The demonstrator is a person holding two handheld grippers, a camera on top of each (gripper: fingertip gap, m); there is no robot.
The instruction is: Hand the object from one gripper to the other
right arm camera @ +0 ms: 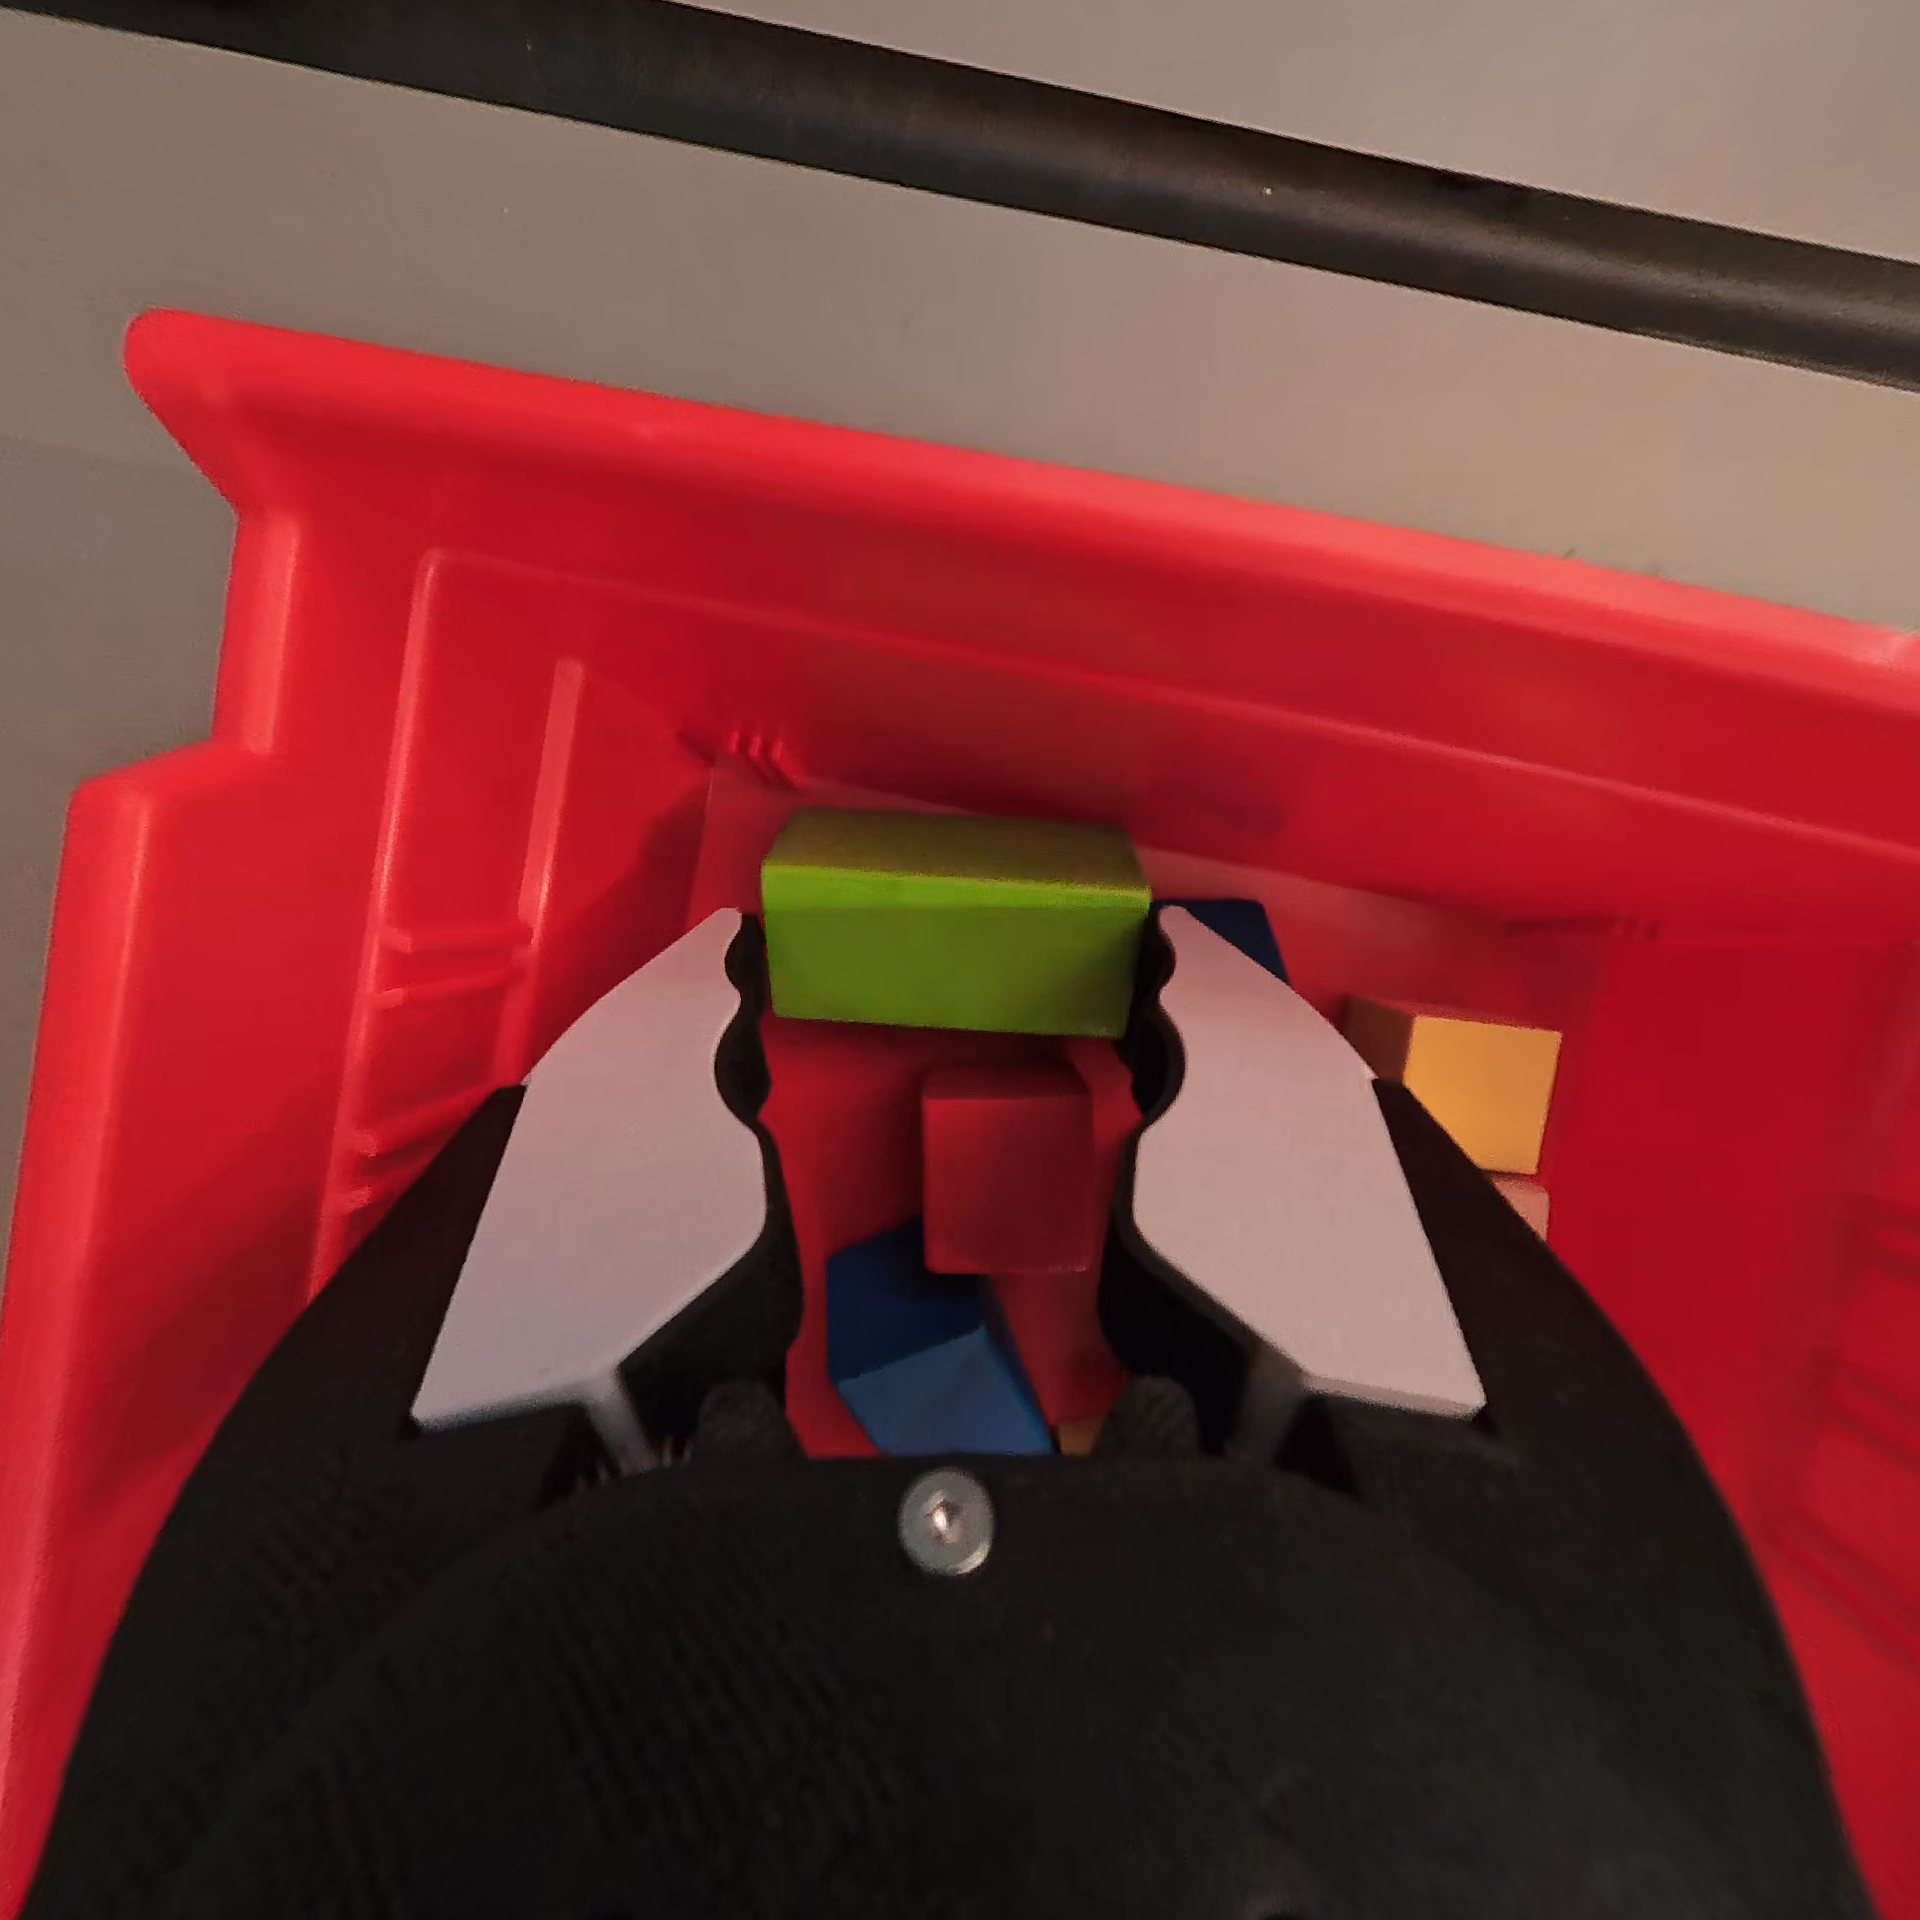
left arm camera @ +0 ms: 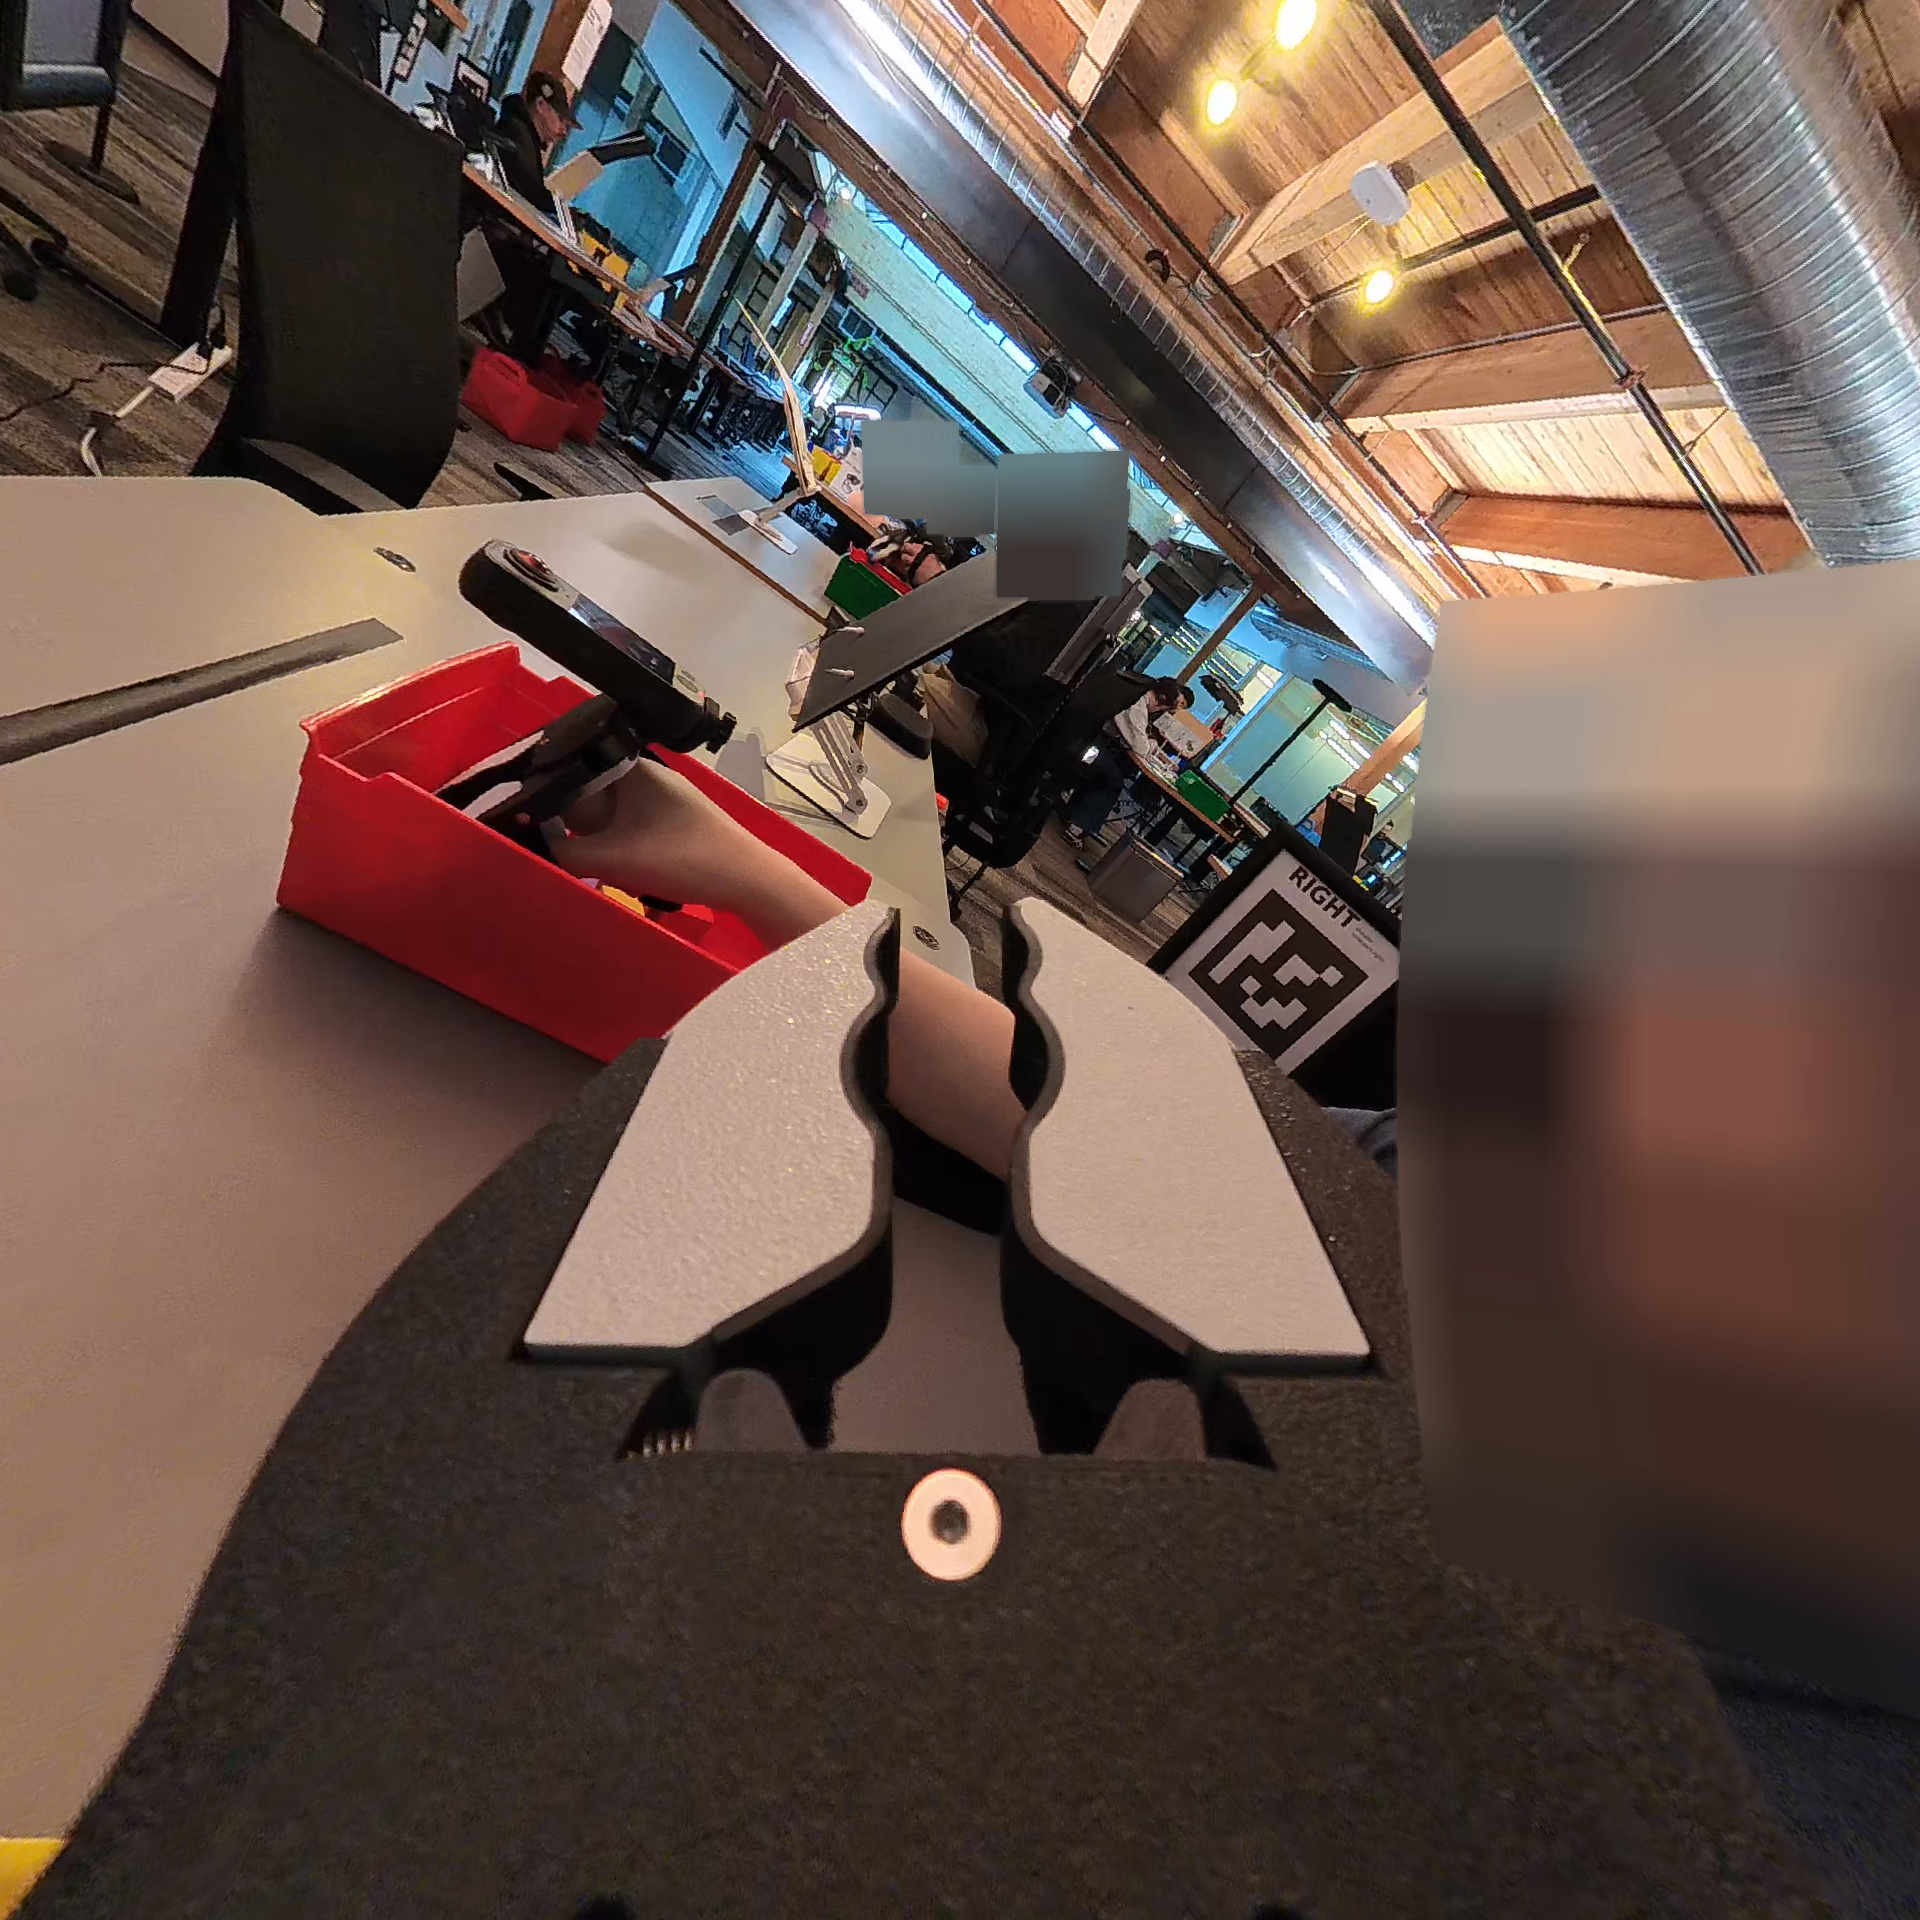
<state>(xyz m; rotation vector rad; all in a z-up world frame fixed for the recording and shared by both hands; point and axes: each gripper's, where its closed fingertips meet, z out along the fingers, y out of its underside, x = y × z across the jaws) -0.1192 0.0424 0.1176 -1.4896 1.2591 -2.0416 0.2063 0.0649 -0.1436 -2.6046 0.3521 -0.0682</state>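
Several blocks in red bin (right arm camera: 312, 935), green block (right arm camera: 951, 935) gripped

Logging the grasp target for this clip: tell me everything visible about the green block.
The green block is a lime-green rectangular brick, matte painted, probably wood. It sits level inside the red bin near its far wall, above a red block and blue block. The right gripper brackets its two short ends with fingertips at or touching them; contact looks likely but firm clamping cannot be confirmed. It is not visible in the left wrist view.
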